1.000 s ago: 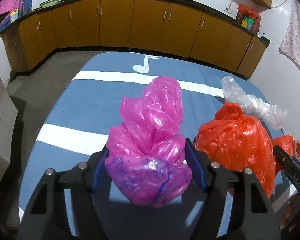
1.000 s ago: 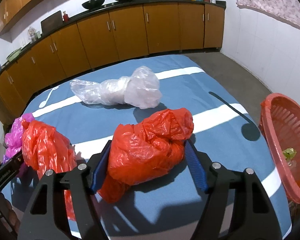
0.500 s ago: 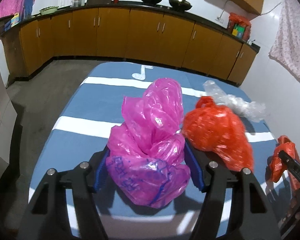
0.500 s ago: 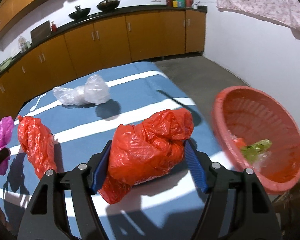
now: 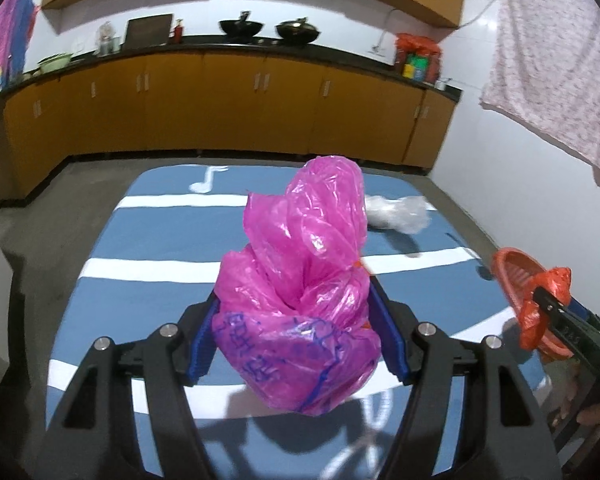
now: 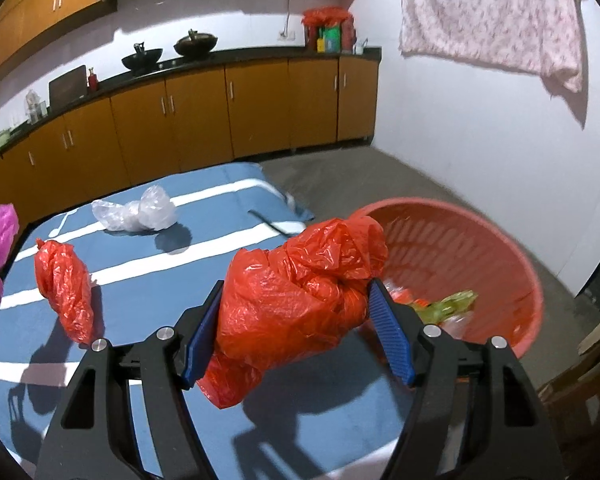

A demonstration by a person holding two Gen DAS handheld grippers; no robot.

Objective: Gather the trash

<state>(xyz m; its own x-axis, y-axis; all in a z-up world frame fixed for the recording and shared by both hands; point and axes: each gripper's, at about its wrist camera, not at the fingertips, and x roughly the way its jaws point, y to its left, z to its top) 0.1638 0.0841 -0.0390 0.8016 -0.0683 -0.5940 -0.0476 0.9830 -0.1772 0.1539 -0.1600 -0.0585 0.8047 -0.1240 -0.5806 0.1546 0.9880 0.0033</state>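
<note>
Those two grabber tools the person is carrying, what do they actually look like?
Both look alike. The left gripper and the right gripper each have two angular black plastic arms with cut-out slots and round silver screw heads. Their fingers carry flat blue ribbed pads on the inner faces. No cables or sleeves show; seen from the left camera, the right gripper has small white lettering, too blurred to read.

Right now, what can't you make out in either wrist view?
- Basket contents: right view, blurred and partly behind the held red bag.
- Blue print on the pink bag: left view, crumpled, unreadable.
- Loose red bag on the table: absent from the left view, apparently behind the pink bag.
</note>
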